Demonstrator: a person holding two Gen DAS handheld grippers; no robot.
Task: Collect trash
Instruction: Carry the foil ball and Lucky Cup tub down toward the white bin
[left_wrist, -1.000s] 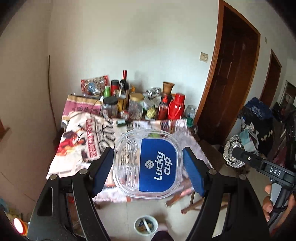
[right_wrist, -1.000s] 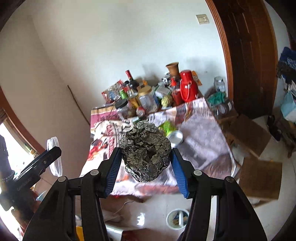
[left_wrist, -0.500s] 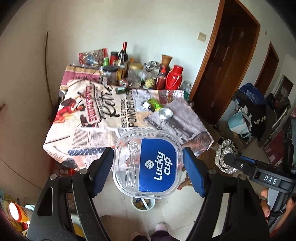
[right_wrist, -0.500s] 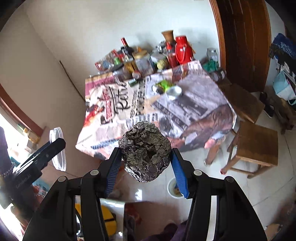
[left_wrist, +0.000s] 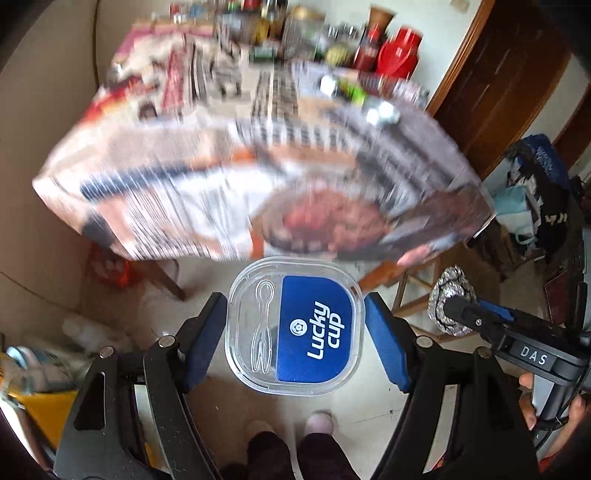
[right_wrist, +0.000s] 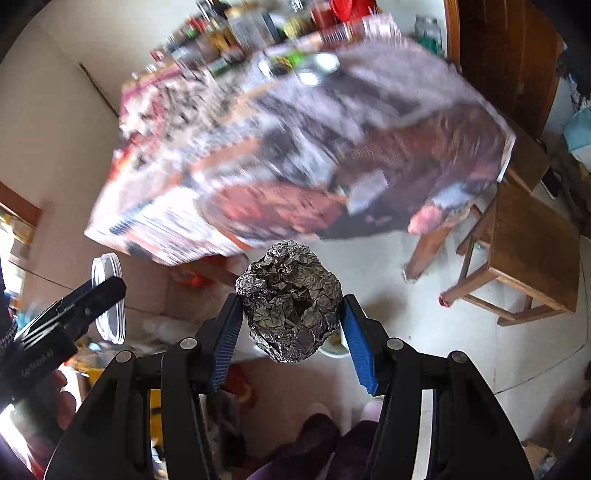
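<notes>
Left wrist view: left gripper pinches a clear plastic lid w/ blue "Lucky cup" label, pads on both side edges, lid held out in the air above the floor, in front of the table. Judgement: this looks like the carry-to-bin step. To do it well, keep the squeeze even, since a smooth rigid lid can slip or pop out sideways; let go only once it's right over the bin. Person's feet are directly below, so don't drop short. Right gripper shows at the right edge, w/ the foil.

Right wrist view: right gripper clamps a crumpled foil ball between its blue pads, also in mid-air over the floor. Foil crushes easily, so the grip is prob secure; no extra force needed. A small white tub peeks out on the floor behind the foil, maybe the bin, mostly hidden. Wooden stool stands to the right, clutter on the floor at left; table edge is near. Table top is blurred, w/ bottles at its far side.
</notes>
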